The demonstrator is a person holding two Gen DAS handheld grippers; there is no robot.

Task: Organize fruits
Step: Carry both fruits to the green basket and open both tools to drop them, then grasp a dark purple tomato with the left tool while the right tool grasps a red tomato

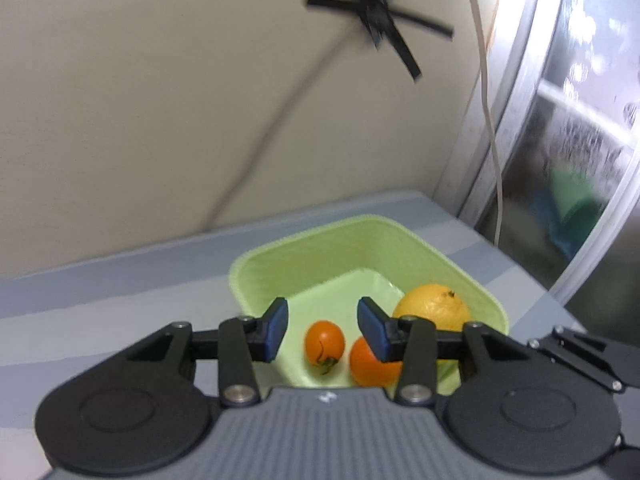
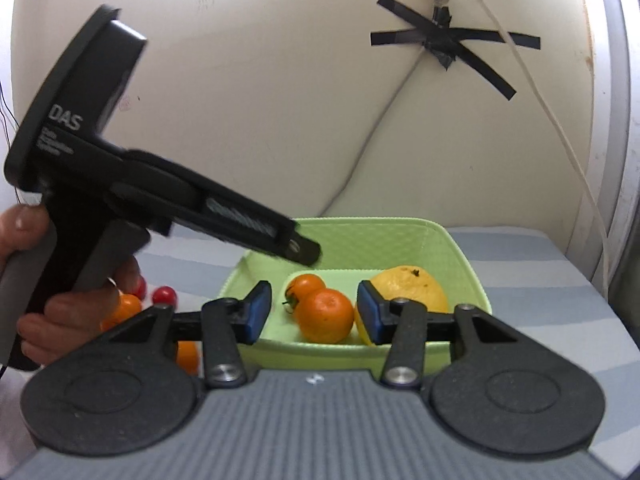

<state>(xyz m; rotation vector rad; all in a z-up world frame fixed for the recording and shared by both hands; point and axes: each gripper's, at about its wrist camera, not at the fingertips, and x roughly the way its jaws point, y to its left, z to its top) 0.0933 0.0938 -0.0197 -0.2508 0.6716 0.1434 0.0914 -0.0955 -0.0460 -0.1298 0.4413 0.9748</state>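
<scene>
A light green basket (image 1: 304,256) (image 2: 456,256) stands on the striped table. It holds an orange tomato (image 1: 324,342) (image 2: 306,285), a mandarin (image 1: 370,366) (image 2: 326,315) and a large yellow citrus (image 1: 434,306) (image 2: 412,286). My left gripper (image 1: 322,330) is open and empty above the basket's near-left side; its body shows in the right wrist view (image 2: 160,196). My right gripper (image 2: 308,312) is open and empty just before the basket's front wall. Left of the basket lie red cherry tomatoes (image 2: 164,295) and orange fruits (image 2: 130,307), partly hidden by the hand.
A cream wall (image 2: 280,100) with black tape and a cable stands behind the table. A white cord (image 2: 560,128) hangs at the right. A window frame (image 1: 520,120) borders the table's right side. The right gripper's edge (image 1: 580,356) sits close beside my left gripper.
</scene>
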